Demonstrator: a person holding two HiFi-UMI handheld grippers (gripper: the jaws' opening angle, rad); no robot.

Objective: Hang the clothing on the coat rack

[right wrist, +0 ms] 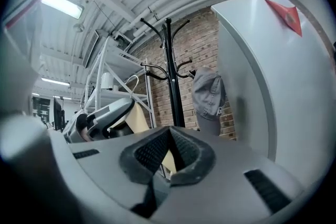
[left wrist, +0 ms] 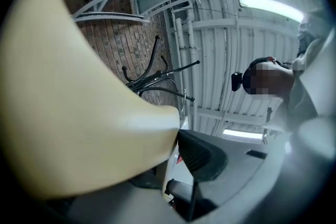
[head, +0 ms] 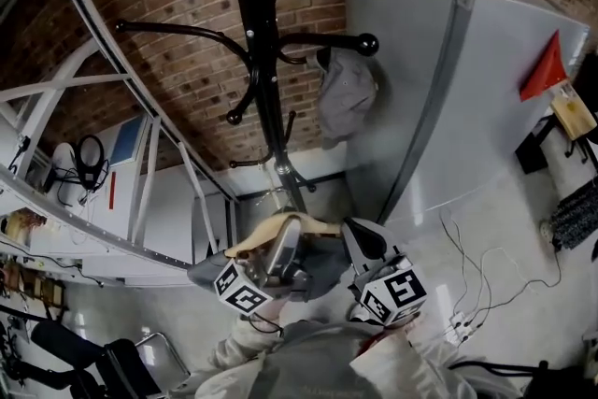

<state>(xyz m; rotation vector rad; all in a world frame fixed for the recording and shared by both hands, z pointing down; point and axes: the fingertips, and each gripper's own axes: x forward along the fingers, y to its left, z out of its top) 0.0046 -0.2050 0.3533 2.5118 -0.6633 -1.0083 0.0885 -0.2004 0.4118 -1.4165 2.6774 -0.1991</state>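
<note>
**A:** What's at your far left?

**B:** I see a white metal frame (head: 93, 229) against the brick wall (head: 177, 79). Next to it, low in the head view, is my left gripper (head: 283, 243).

**A:** Is it holding anything?

**B:** Yes. In the left gripper view that gripper (left wrist: 178, 136) is clamped on the cream hanger (left wrist: 79, 113), which presses right against the dark pad.

**A:** Where's the hanger?

**B:** The hanger (head: 257, 240) runs across between both grippers, low down in front of the coat rack (head: 262, 61). Grey fabric (head: 318, 271) is bunched under it, well below the hooks.

**A:** And the right side?

**B:** My right gripper (head: 360, 243) sits at the hanger's other end. In its own view the gripper (right wrist: 169, 136) has its tips pressed together, with a cream sliver of hanger between the pads.

**A:** Further right?

**B:** A grey cap (head: 346, 93) hangs from one arm of the rack, beside a grey panel (head: 486, 107).
</note>
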